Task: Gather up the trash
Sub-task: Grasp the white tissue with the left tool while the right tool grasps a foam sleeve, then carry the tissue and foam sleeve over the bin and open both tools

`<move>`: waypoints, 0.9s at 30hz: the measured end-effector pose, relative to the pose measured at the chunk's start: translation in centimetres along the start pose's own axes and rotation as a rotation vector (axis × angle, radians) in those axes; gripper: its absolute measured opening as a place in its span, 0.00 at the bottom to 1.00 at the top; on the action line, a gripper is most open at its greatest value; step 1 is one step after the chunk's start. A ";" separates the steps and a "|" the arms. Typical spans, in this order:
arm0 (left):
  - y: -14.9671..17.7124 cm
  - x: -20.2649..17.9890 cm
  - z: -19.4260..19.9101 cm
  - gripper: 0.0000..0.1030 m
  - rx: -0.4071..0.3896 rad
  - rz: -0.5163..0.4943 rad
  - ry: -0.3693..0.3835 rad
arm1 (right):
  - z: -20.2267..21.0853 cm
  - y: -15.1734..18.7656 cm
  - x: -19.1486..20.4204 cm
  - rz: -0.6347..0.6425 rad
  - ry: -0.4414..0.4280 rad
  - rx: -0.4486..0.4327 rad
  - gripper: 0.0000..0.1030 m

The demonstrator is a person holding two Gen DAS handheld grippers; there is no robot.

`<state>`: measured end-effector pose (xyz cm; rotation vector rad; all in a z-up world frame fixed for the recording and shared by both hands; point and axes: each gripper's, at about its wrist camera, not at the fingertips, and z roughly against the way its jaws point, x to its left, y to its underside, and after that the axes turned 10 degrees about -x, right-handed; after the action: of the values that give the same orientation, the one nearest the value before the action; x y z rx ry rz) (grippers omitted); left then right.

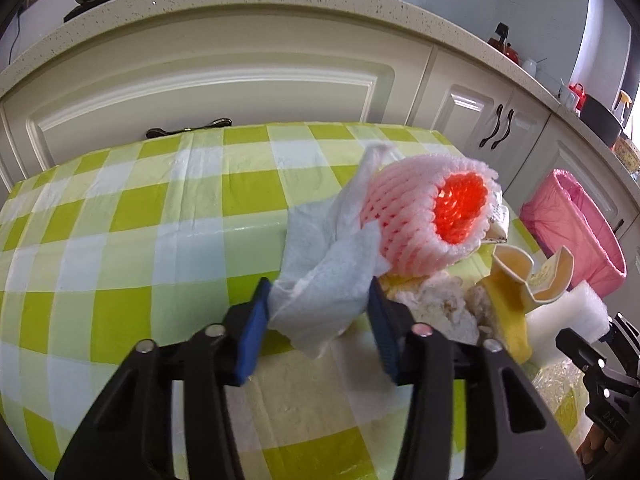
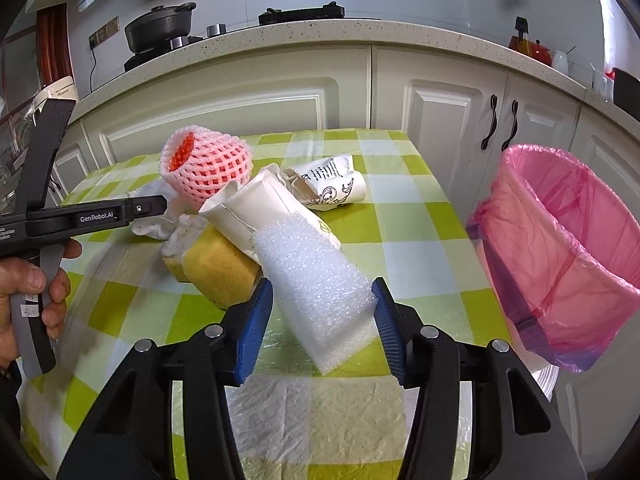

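1. Left wrist view: the left gripper has its blue pads on either side of a crumpled white tissue, and both pads touch it, so the tongs stand narrowed on the tissue. The tissue's lower fold hangs below the pads.
2. Just beyond the tissue and touching it lies a pink foam fruit net, its open mouth glowing orange. What is inside cannot be made out.
3. Right of the net sits a heap: crumpled paper, a squashed paper cup and a white foam block (its near end hidden behind the right gripper, which is cut off at the frame's edge).
4. Far right, a bin with a pink liner stands beside the checked tablecloth.
5. Right wrist view, left edge: a hand grips the left gripper's handle. Its tips reach into the tissue and are mostly hidden there.
6. Centre: a yellow sponge and the cup lie against the foam block.
7. The right gripper has narrowed on that block, with both pads against its sides.
8. Beyond lies a second crushed printed cup. The bin stands at right, its base cut off from view.
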<state>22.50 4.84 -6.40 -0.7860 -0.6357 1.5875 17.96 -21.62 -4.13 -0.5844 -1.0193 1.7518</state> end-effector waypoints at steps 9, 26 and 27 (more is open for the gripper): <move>0.1 0.2 1.9 0.19 -0.007 0.004 0.014 | 0.6 -0.2 -0.6 -0.011 0.006 -0.010 0.44; 0.3 2.5 7.1 0.19 -0.049 0.037 -0.035 | 3.3 -1.7 -2.0 -0.042 0.018 -0.073 0.44; 0.3 2.7 7.2 0.19 -0.047 0.042 -0.036 | 3.4 -1.8 -2.0 -0.042 0.018 -0.077 0.44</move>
<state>16.48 7.61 -2.56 -0.8118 -0.6892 1.6328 17.05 -24.41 -0.90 -0.6223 -1.0825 1.6737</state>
